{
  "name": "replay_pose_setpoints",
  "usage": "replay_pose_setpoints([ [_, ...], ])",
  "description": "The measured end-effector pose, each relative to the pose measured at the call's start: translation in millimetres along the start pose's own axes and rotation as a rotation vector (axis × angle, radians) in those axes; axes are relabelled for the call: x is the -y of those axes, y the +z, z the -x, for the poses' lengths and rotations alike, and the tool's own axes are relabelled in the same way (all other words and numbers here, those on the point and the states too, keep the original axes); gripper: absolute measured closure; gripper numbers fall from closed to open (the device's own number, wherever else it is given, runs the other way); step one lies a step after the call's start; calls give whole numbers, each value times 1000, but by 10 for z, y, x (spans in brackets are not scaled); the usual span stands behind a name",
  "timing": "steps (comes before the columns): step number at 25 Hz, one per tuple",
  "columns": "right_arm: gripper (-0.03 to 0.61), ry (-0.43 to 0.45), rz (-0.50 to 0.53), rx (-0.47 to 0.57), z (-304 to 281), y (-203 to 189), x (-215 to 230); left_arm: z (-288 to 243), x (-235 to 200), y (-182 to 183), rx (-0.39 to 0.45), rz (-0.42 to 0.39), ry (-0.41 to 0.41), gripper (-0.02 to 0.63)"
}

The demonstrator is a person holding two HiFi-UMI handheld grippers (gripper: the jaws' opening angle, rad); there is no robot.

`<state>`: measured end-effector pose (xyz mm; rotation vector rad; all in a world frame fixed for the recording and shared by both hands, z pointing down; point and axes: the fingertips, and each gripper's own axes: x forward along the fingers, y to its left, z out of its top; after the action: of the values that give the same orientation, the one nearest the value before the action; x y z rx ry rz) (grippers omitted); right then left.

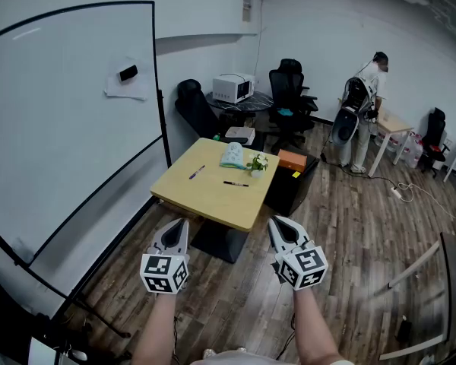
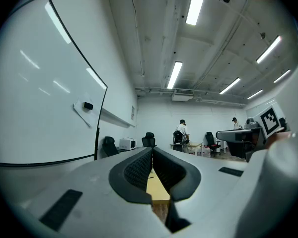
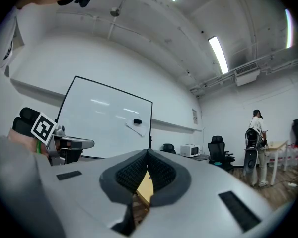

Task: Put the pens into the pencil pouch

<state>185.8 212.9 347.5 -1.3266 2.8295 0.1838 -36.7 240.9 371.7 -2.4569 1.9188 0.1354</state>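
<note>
Pale-wood surface (image 1: 213, 196) up ahead, and nothing has gone in yet: both pens lie out on it, and the pencil pouch (image 1: 232, 155) sits toward the far edge, just beside a small plant (image 1: 256, 163). By the look of it, the whole job is still to do. Here are the left tongs (image 1: 178, 228) and the right tongs (image 1: 280, 226), held level and well short of the surface, each pinched fully together with nothing between the pads. The purple pen (image 1: 197, 172) lies on a slant, long axis running near-left to far-right, toward the pouch. The dark pen (image 1: 235, 183) lies nearly crosswise, left to right. Which end is the tip is too small to tell.
</note>
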Motion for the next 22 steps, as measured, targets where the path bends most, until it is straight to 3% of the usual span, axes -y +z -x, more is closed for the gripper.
replay_pose_setpoints([
  [9, 578, 10, -8, 14, 16, -14, 35, -39, 84, -30, 1, 18, -34, 592],
  [10, 538, 19, -11, 13, 11, -19, 25, -44, 95, -30, 4, 25, -40, 540],
  [11, 418, 29, -15, 12, 1, -26, 13, -51, 101, -29, 7, 30, -46, 465],
  [13, 348, 36, -16, 8, -16, -41, 1, -57, 114, -23, 16, 32, -56, 390],
  [18, 179, 23, -11, 0, -28, -75, 37, -80, 182, -51, 12, 10, -75, 301],
  [22, 133, 8, -13, 5, -32, -74, 72, -89, 199, -72, 3, -7, -78, 281],
])
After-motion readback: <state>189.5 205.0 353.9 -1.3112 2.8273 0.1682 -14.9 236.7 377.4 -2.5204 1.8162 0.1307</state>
